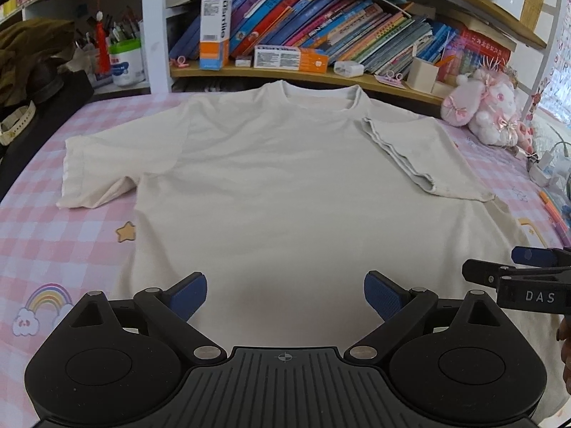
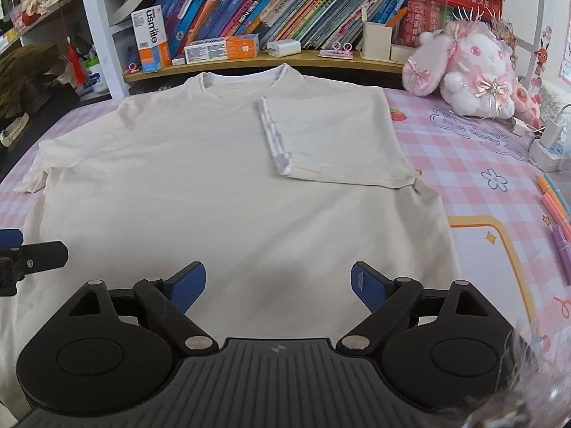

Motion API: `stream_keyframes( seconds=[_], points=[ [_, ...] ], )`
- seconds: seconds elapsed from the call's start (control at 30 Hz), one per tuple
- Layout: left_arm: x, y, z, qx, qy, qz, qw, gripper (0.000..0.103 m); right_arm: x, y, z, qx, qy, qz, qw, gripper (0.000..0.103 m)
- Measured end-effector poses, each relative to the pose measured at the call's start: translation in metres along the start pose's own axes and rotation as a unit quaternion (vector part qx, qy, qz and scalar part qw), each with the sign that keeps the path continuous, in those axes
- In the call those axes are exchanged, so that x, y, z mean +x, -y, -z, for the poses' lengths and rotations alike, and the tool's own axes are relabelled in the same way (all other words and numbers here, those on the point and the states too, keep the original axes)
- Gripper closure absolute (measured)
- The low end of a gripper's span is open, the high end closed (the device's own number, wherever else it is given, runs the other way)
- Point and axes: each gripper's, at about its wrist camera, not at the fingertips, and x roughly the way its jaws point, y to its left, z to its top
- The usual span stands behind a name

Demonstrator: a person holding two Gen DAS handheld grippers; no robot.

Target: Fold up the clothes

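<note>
A cream T-shirt [image 1: 271,185] [image 2: 200,185] lies flat on the pink checked cover, collar toward the bookshelf. Its right sleeve [image 1: 424,157] [image 2: 335,139] is folded inward onto the chest; the left sleeve [image 1: 100,167] [image 2: 35,171] still lies spread out. My left gripper [image 1: 285,296] hovers over the shirt's lower middle, jaws wide apart, nothing between them. My right gripper [image 2: 278,285] stands open over the lower right part of the shirt, also with nothing in it. Each gripper shows at the edge of the other's view, the right gripper's fingers [image 1: 514,274] and the left gripper's fingers [image 2: 32,256].
A bookshelf [image 1: 321,35] full of books and boxes runs along the far side. A pink plush toy [image 2: 474,71] sits at the back right, with chargers and cables [image 2: 546,139] beside it. Coloured markers [image 2: 556,210] lie at the right edge. Dark clothing [image 1: 32,57] is piled at the left.
</note>
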Motion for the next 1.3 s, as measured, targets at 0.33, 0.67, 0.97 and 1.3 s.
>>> stream_keyframes(
  seconds=[0.33,0.67,0.97,1.3],
  points=[
    [-0.001,-0.054,0.000,-0.031,-0.015,0.046,0.9983,0.006,0.001,-0.053,0.004,-0.021,0.006,0.020,1.000,0.009],
    [0.004,-0.122,-0.001,-0.150,-0.013,0.050,0.9873,0.008,-0.003,-0.091,0.010,-0.069,0.011,0.021,0.997,0.008],
    [0.026,-0.194,-0.010,-0.351,0.016,0.059,0.9343,0.045,-0.010,-0.094,0.012,-0.079,0.013,0.031,0.996,0.008],
    [0.051,-0.244,-0.029,-0.526,0.058,0.031,0.8481,0.046,-0.011,-0.083,0.014,-0.075,0.003,0.040,0.996,0.008]
  ],
)
